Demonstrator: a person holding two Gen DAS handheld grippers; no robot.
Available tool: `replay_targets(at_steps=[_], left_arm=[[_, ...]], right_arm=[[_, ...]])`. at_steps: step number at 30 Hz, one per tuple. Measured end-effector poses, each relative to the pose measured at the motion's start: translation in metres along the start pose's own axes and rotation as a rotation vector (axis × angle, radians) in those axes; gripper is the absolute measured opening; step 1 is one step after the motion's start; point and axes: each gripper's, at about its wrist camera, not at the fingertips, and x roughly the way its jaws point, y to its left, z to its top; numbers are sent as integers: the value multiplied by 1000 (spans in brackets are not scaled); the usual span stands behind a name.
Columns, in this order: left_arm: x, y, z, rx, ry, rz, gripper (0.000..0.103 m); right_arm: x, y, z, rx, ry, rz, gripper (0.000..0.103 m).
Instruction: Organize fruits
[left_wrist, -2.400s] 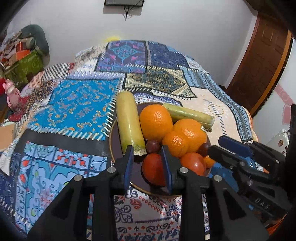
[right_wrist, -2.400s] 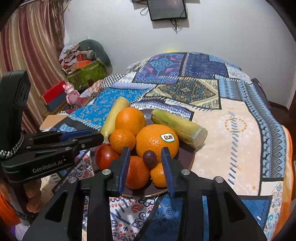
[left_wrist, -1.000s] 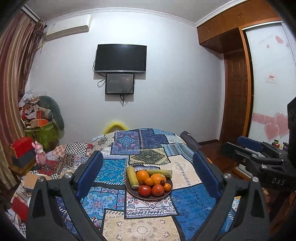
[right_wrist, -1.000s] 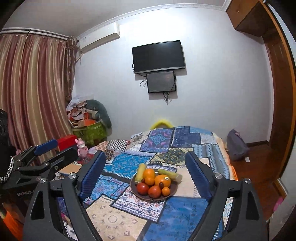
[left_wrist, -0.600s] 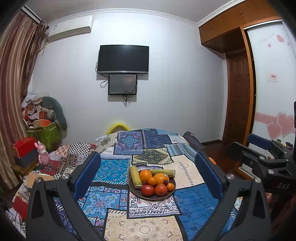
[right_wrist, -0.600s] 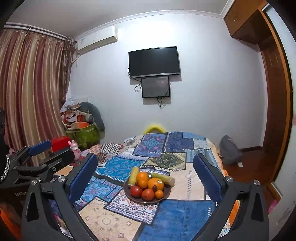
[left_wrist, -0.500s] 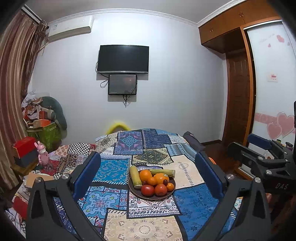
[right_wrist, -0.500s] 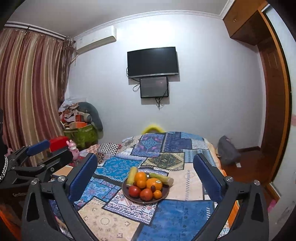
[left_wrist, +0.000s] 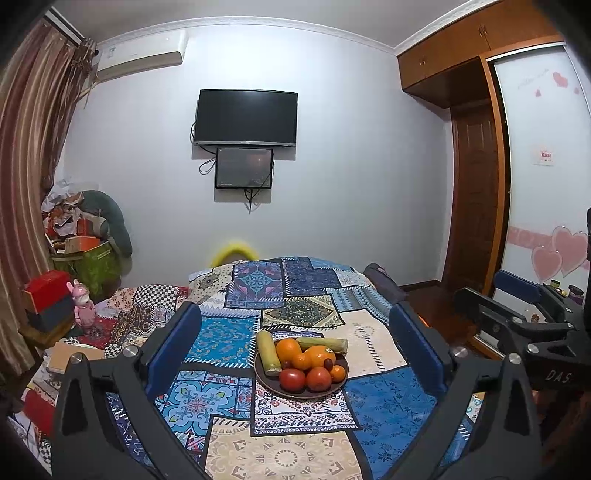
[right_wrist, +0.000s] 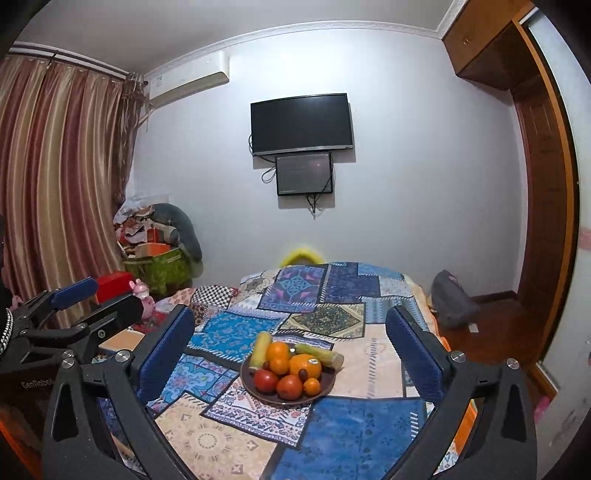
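Note:
A dark round plate (left_wrist: 266, 382) (right_wrist: 245, 384) sits on a patchwork-covered table and holds oranges (left_wrist: 288, 349) (right_wrist: 304, 365), two red tomatoes (left_wrist: 292, 379) (right_wrist: 265, 380), two yellow-green sugarcane pieces (left_wrist: 266, 352) (right_wrist: 260, 349) and small dark fruits. My left gripper (left_wrist: 295, 350) stands open well back from the plate, nothing between its blue pads (left_wrist: 173, 350). My right gripper (right_wrist: 291, 354) is also wide open and empty, equally far back. Each gripper appears at the edge of the other's view.
The patchwork cloth (left_wrist: 255, 280) covers the whole table. A clutter pile with a green box (right_wrist: 162, 271), red boxes and a pink toy (left_wrist: 83, 301) lies left. A dark bag (right_wrist: 452, 301) sits on the floor right. A TV (left_wrist: 245, 118) hangs on the far wall.
Both grippers were shut close over the plate earlier; they have pulled far back and opened wide. Over the last second the view barely shifts and the right jaws spread slightly further.

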Motion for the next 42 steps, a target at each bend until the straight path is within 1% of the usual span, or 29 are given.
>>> replay_targets(at_steps=[20, 32, 38, 42], left_arm=[[0, -1, 1, 6, 0, -3, 103], [3, 0, 1, -9, 14, -20, 103], [4, -3, 0, 9, 18, -18, 103], [4, -3, -1, 2, 21, -25, 103]], right_arm=[[-5, -1, 2, 2, -5, -8, 103], [-4, -3, 6, -2, -10, -24, 103], [-5, -2, 8, -2, -13, -28, 103], [-5, -2, 8, -3, -13, -28, 103]])
